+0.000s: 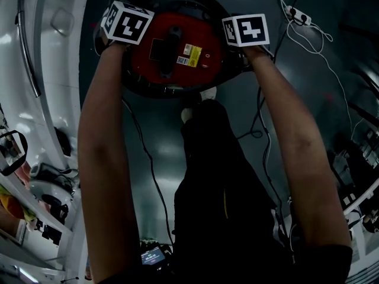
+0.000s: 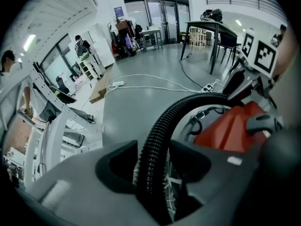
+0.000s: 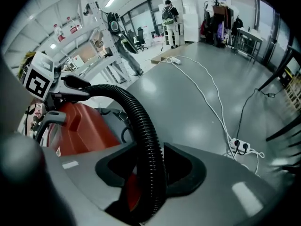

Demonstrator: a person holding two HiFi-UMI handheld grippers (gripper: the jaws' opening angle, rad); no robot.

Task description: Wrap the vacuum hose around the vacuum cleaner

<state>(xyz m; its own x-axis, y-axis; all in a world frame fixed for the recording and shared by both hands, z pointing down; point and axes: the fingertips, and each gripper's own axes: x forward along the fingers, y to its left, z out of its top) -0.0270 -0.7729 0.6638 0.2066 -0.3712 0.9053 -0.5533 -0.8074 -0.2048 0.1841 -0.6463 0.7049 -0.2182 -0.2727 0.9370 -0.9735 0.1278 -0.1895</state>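
We stand over the vacuum (image 1: 172, 55), which sits on the grey floor (image 1: 160, 141) just ahead of our shoe (image 1: 207, 92), near the white racks (image 1: 35, 70) along the floor's left edge. Its red top faces up, with a black handle (image 1: 169, 52) down the middle and a yellow label (image 1: 192, 51) beside it.

Both our arms reach down, one to each side of the vacuum. The left gripper (image 2: 153, 161) is at the vacuum's left side and is clamped on the hose (image 2: 157, 126). The black ribbed tube runs up between its two jaws, and both press on it. The right gripper (image 3: 150, 166) is at the vacuum's right side and is likewise closed on the hose, which fills the gap between its jaws.

From each gripper the hose rises and bends toward the other, spanning the two in one arc along the vacuum's far side, close to the red body. In the head view that arc shows as the black curve round the top of the vacuum. There we cannot tell where the hose ends and the black base begins.

White cords lie across the floor beyond the vacuum, and a power strip (image 3: 242, 147) lies to our right. A dark table (image 2: 211, 29) stands farther off, and a person (image 3: 168, 13) stands near the far wall.
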